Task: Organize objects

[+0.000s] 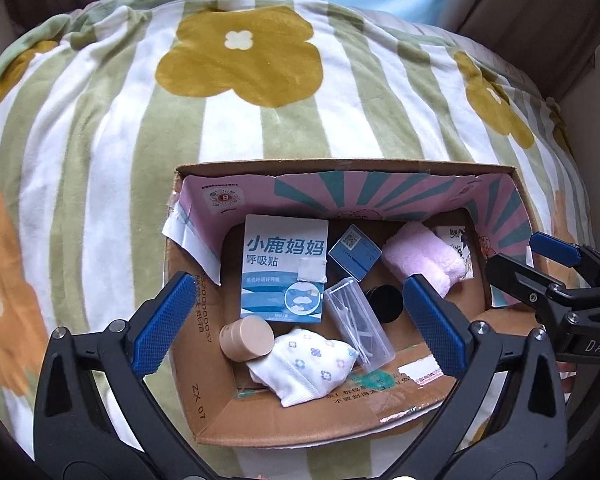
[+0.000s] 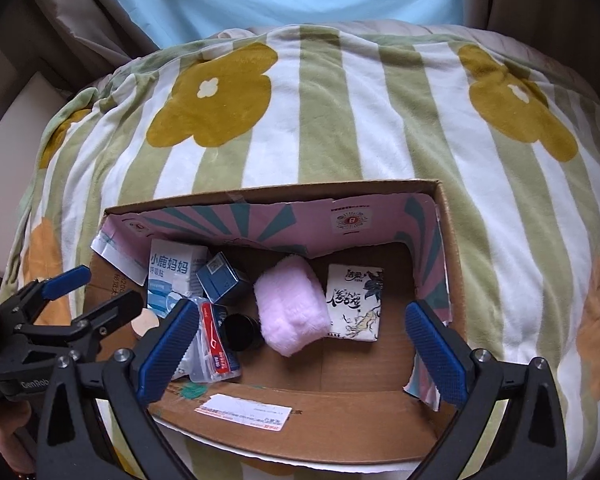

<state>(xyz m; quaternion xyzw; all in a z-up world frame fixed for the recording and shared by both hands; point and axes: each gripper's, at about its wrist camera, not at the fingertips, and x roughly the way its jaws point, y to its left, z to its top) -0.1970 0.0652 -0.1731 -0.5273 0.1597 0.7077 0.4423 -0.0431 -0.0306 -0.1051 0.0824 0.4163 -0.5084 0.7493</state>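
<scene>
Where tools gape, box [image 1: 283, 268] reads 小鹿妈妈.

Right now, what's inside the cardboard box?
Inside the cardboard box: blue-white carton, small blue box, pink towel, illustrated packet, black jar, clear floss case, beige jar, floral cloth. Anything beneath these is covered.

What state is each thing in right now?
left gripper: open, empty, over the box.
right gripper: open, empty.
cardboard box: open, flaps folded in.
clear floss case: closed, lying flat.
beige jar: capped, tipped on its side.
pink towel: rolled.
</scene>
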